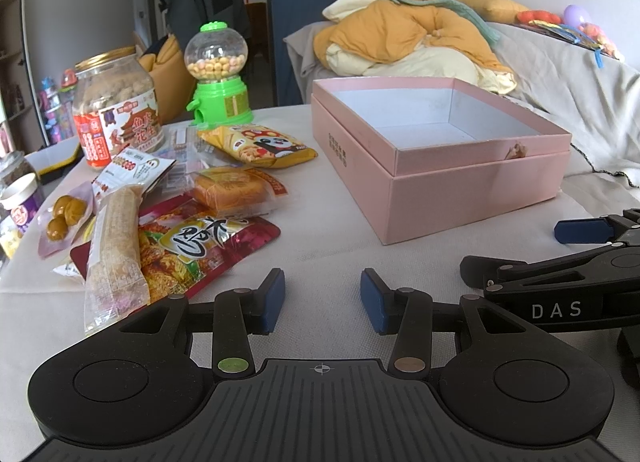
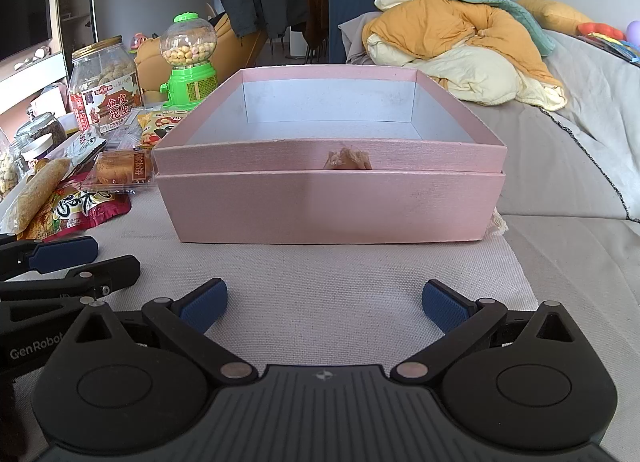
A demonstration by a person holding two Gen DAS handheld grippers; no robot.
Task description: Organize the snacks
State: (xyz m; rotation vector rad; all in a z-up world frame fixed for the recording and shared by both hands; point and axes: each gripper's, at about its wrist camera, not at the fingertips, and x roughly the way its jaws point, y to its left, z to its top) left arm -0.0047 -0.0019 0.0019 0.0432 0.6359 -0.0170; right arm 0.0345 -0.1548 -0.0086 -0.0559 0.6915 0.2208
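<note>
Snacks (image 1: 176, 229) lie beside pink box (image 2: 328, 197), grippers apart.

Matte black left gripper (image 1: 323, 300) and right gripper (image 2: 325, 304), ribbed dark grey housing with a small crosshair mark. Two round black discs on each. Blue textured fingers (image 2: 204, 308) on black linkage arms with silver rivets. White "DAS" and "GenRobot" lettering on the sides.

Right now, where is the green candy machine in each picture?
Left wrist view: the green candy machine stands upper left, behind the snack packets, right of the peanut jar.
Right wrist view: the machine stands upper left, behind the pink box's left corner.
Shared landmark: the pink box.
</note>
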